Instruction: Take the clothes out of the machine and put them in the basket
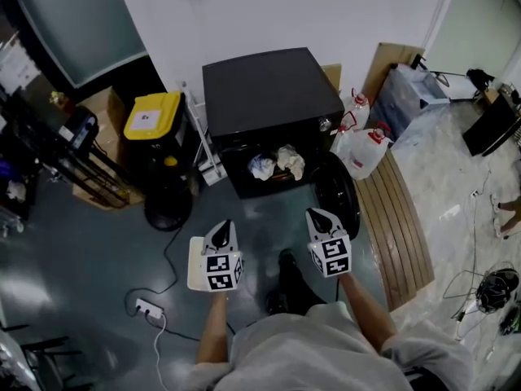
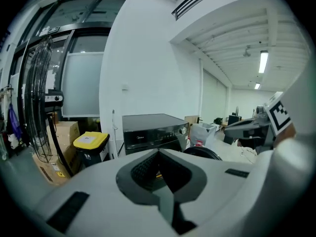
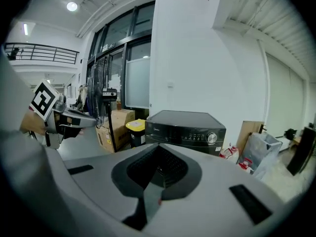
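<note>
Two crumpled garments [image 1: 290, 160], seemingly white and bluish, sit in the machine [image 1: 269, 88]; left tongs [image 1: 226, 226] and right tongs [image 1: 317, 217] closed.

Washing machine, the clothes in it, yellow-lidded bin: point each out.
washing machine [image 1: 269, 84], head view, middle of black top.
clothes [image 1: 290, 160], head view, pale bundle in the opening.
yellow-lidded bin [image 1: 152, 115], head view, its lid.

Washing machine [image 1: 273, 96] against wall [image 1: 244, 15]; clothes [image 1: 277, 164] in its open front; door [image 1: 336, 192] swung right; lidded bin [image 1: 151, 117] to left; jugs [image 1: 368, 151] to right.
</note>
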`<state>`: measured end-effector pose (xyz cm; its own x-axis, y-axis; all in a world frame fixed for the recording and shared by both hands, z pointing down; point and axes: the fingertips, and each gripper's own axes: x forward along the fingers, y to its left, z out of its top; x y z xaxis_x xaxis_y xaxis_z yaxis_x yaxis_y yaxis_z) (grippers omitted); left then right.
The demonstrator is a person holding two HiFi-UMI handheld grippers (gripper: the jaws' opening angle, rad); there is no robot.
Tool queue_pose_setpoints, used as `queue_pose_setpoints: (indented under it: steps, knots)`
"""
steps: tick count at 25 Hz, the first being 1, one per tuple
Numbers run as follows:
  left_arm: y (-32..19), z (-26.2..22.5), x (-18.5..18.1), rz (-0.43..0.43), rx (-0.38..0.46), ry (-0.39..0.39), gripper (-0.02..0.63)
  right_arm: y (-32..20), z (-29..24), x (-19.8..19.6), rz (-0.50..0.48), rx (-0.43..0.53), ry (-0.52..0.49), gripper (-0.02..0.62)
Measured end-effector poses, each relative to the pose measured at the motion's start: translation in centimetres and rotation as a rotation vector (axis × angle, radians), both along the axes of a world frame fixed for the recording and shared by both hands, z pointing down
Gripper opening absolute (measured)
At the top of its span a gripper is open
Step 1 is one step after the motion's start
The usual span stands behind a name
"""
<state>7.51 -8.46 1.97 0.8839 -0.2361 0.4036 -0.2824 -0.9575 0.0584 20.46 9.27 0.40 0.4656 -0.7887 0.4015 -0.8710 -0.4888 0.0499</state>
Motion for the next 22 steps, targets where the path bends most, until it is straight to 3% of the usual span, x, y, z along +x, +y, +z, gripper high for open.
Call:
queue_pose_setpoints:
  steps: [12, 22]
  knots:
    - [-4.0, 6.2, 11.1, -0.009, -0.028, -0.061, 0.018, -6.0, 7.1, 10.5, -0.042, -0.028, -0.076, 0.023]
    - [-6.0, 18.1, 13.3, -0.05, -0.045, -0.071, 0.018, -7.9, 18.9, 13.8, -0.025, -0.029, -0.117, 0.023]
